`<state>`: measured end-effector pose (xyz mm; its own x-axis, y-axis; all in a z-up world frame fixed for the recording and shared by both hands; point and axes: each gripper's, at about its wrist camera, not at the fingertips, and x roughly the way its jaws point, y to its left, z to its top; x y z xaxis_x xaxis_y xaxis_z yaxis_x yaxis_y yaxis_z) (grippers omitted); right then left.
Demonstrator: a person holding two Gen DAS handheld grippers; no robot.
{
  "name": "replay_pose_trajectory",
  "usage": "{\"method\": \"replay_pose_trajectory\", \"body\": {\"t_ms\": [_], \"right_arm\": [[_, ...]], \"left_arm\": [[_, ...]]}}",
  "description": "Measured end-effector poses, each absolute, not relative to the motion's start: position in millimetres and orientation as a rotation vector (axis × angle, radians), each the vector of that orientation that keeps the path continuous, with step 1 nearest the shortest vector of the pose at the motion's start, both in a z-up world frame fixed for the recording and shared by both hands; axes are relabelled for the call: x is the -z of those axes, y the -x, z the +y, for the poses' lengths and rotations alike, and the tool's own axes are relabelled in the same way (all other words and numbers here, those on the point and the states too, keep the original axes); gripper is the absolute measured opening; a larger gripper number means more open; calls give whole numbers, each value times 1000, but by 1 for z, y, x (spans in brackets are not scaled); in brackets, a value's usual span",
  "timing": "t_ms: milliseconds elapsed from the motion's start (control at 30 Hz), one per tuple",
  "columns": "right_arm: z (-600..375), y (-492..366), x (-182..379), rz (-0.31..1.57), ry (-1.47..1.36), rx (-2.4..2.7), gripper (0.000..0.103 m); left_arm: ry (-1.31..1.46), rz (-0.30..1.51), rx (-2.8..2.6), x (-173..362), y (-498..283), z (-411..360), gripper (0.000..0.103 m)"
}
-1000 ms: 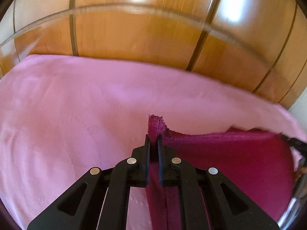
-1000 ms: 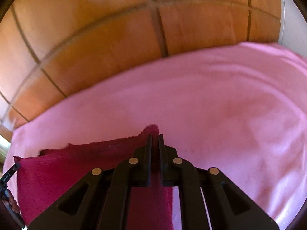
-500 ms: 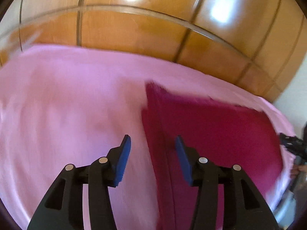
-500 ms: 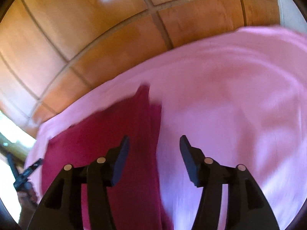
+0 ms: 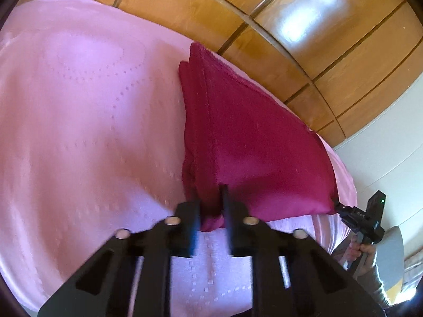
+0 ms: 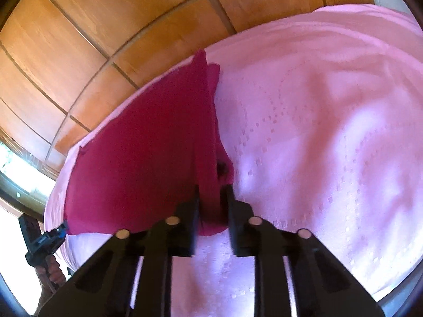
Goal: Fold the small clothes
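Observation:
A magenta garment [image 5: 248, 142] lies folded on the pink bedspread [image 5: 87, 121]. In the left wrist view my left gripper [image 5: 210, 198] has its jaws closed on the garment's near left corner. In the right wrist view my right gripper [image 6: 212, 198] has its jaws closed on the garment's [image 6: 142, 158] near right corner. Each gripper shows in the other's view at the opposite near corner: the right one [image 5: 341, 207] and the left one [image 6: 62, 227]. The garment's far corners rest near the bed's far edge.
A glossy wooden panelled wardrobe [image 5: 304, 26] stands just behind the bed. A white wall [image 5: 383, 158] is at the right in the left wrist view. A bright window [image 6: 15, 163] is at the left in the right wrist view. The bedspread [image 6: 330, 132] spreads wide on both sides.
Both grippers let go of the far corners, opened and drew back over the laid-down garment. They have now closed on its two near corners.

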<state>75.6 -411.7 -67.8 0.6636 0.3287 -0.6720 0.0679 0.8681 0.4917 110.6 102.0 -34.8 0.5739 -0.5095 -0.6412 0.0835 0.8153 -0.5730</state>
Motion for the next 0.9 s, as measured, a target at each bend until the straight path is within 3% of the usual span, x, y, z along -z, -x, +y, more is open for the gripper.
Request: {"method": "replay_pose_trajectory", "body": {"t_ms": [167,400,500,600,700,767,900], "right_arm": [[-418,-51,43,796,-527,-194,10],[-418,-21,58,910,-453,-176,9],[-420,-24,45,863,-453,-137,18],[-410,-30,25,800,-414,-135,38],[-381,-44,17,773,-346,-193,44],[-357,-58,18,777,-303,-233,53],[-320,-79,31,792,-227,-264,58]], "left_arm": [[514,881,379,20,-96,106,7],[452,958,368,21,-67,103,8],[424,921,306,8,-66,105,8],[372,828,310,-15,-69,95,8],[310,799,334,-22,-78,78,8],[252,813,317,-16,-87,60,8],[143,888,217,7,-109,42,8]]}}
